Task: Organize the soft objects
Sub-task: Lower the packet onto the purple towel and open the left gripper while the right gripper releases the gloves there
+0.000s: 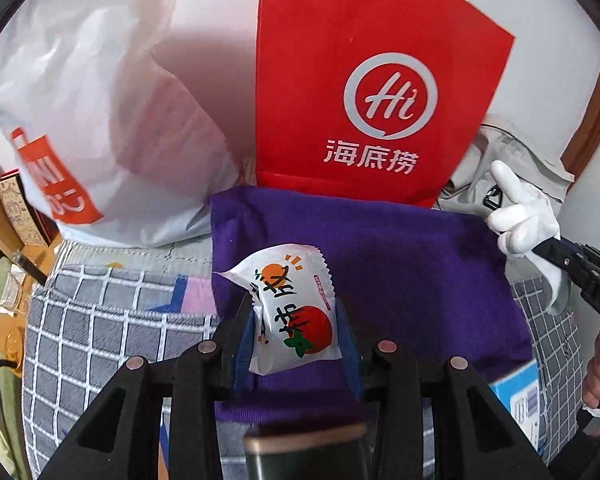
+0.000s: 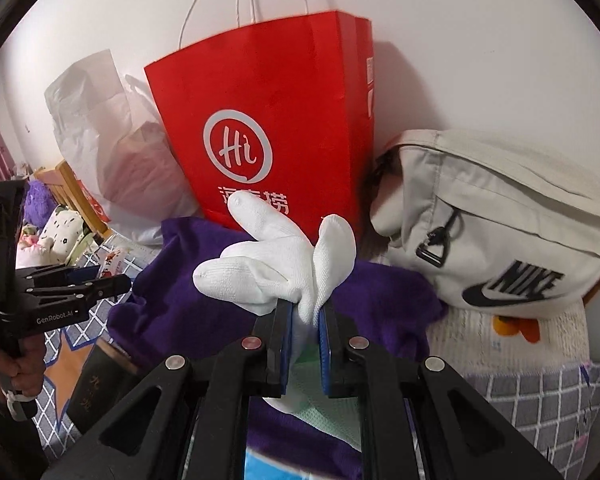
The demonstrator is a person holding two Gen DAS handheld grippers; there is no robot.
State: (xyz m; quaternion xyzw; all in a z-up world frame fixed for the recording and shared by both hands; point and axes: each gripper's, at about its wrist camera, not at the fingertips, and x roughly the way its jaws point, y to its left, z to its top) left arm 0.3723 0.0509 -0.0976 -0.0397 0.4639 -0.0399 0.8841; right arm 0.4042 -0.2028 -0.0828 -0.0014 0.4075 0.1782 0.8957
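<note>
Left tongs (image 1: 296, 320) clamp a snack packet (image 1: 294, 312); right tongs (image 2: 305, 312) clamp a white glove (image 2: 276, 268). Ahead of both: purple cloth (image 1: 412, 256), then red bag (image 1: 376, 80).

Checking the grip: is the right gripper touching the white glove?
Touching. The right wrist view shows the right gripper with both pads pressed on the white glove.

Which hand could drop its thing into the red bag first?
Probably the left: its hand-held gripper holds the snack packet right below the red bag. The right one, gripping a white glove, sits off to one side.
</note>
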